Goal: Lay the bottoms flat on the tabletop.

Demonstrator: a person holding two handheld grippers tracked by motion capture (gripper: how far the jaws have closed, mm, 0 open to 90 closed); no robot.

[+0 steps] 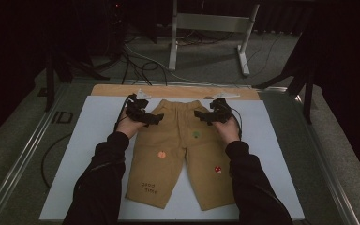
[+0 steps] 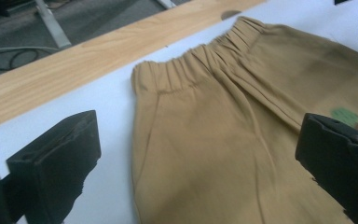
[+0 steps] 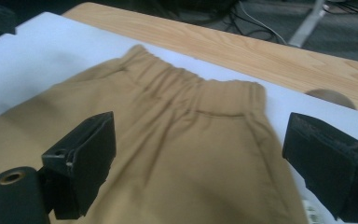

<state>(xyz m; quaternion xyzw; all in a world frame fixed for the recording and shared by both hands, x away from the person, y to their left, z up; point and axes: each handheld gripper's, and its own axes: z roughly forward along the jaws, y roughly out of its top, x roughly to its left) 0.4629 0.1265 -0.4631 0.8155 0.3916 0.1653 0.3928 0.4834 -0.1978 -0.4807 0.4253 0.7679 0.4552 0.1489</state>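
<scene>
With one pair of tan cotton child's trousers (image 1: 183, 150) lying flat at the centre of the single white board (image 1: 89, 140), waistband towards twelve o'clock, both tongs, the left gripper (image 1: 151, 118) and right gripper (image 1: 201, 115), gape empty above the hips, so spread any creases outward evenly.

Small dark lettering reading "good time" is showing on the tan trousers (image 1: 180, 150), low on the leg lying at the left of the high view, set in two short lines, "good" above "time". Large pale letters reading "ID" are showing on the dark surface (image 1: 62, 117) just beside the left edge of the white worktop (image 1: 98, 122). The small coloured patches on the trousers are carrying no readable writing.
</scene>
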